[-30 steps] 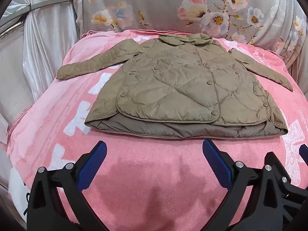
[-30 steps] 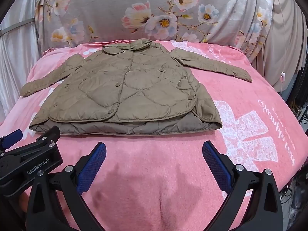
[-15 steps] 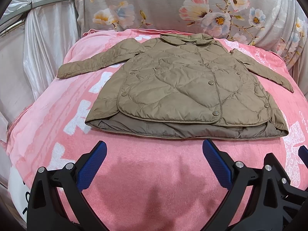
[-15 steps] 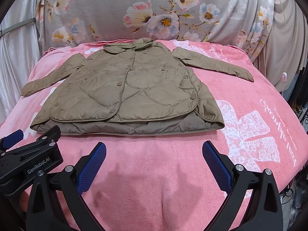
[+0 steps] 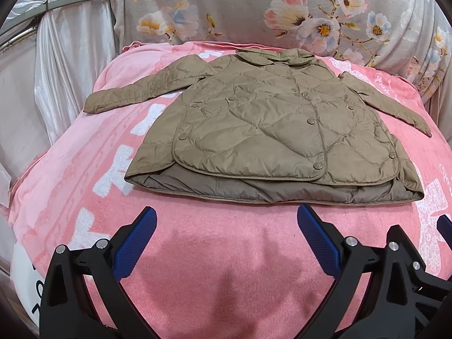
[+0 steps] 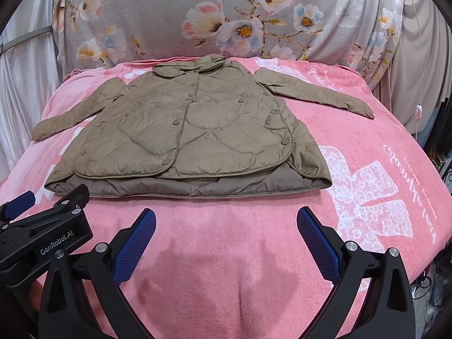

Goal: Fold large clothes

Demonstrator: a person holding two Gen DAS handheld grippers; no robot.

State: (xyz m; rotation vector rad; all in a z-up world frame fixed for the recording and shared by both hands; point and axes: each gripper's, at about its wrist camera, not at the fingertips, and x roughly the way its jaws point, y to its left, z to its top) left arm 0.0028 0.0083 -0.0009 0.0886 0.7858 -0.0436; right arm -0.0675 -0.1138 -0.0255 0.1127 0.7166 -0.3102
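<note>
Across the middle of both views a tan quilted jacket lies flat and buttoned on a pink blanket, collar toward the top of the frame, hem toward the bottom, darker lining showing under the front panels. One sleeve reaches out to the left edge of the blanket, and the other sleeve stretches toward the right.

A wide band of bare blanket runs along the lower frame between hem and grippers, and more open pink lies at right around the white bow print. A floral cloth closes off the top, with pale curtains at left.

Cursive white writing on the blanket at right is too warped to read. "GenRobot.AI" is printed on the left gripper's body, seen at lower left of the right wrist view.

The left gripper stands spread wide and holds nothing, just short of the hem. The right gripper is likewise released and unloaded, its blue pads apart from the hem.
</note>
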